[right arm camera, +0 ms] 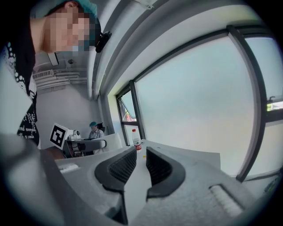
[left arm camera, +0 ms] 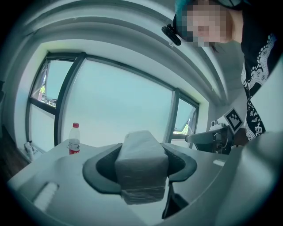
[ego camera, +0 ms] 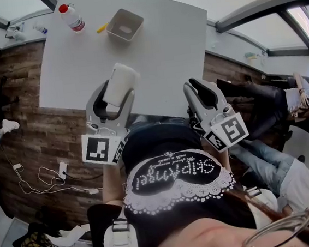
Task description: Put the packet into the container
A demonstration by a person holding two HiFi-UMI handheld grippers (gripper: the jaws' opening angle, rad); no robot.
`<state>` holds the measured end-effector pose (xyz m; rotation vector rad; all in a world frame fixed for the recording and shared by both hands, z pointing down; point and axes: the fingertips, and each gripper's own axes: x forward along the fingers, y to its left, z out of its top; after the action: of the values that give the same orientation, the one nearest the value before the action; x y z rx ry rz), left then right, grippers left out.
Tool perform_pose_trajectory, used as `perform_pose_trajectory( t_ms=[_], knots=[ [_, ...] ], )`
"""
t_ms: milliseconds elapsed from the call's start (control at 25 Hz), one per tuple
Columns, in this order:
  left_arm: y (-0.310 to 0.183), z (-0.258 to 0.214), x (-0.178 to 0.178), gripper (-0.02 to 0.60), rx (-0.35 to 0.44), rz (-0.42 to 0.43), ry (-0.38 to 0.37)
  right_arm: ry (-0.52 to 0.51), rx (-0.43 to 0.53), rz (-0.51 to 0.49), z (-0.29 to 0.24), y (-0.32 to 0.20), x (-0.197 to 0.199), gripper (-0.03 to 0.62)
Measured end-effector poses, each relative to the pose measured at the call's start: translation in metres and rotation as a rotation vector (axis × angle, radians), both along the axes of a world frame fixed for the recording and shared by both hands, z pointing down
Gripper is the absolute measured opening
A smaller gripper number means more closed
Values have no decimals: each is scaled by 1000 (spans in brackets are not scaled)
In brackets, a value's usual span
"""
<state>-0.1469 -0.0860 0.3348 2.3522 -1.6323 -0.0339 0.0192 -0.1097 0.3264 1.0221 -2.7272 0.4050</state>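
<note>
A white wrapped packet (ego camera: 121, 81) is clamped between the dark jaws of my left gripper (ego camera: 119, 91), held above the near edge of the white table (ego camera: 163, 53). Seen from the left gripper view, the packet (left arm camera: 140, 161) fills the gap of the left gripper (left arm camera: 140, 172) and sticks out past the jaws. The container (ego camera: 125, 24), a shallow grey square tub, stands at the table's far side, well beyond the packet. My right gripper (ego camera: 199, 88) hangs beside the table's near right corner; in its own view the right gripper (right arm camera: 140, 170) holds nothing, its jaws nearly touching.
A plastic bottle with a red cap (ego camera: 71, 17) stands at the far left of the table, and a small yellow item (ego camera: 102, 28) lies left of the container. Seated people (ego camera: 284, 101) are at the right. Cables (ego camera: 45, 181) lie on the wooden floor at the left.
</note>
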Motion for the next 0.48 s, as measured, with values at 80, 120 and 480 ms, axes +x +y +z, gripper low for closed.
perform_pose_trajectory(
  t_ms=[80,120,480],
  knots=[
    [-4,3,-1,267,-9,1,2,6,-4,-3,1,-5,-1,69],
    [-6,3,-1,267,-12,1,4,7,-6,-6,2,-8,-2,69],
    [-30,7,-4,266,-39,-8,21,4,-33,-47,6,-33,-16,69]
  ],
)
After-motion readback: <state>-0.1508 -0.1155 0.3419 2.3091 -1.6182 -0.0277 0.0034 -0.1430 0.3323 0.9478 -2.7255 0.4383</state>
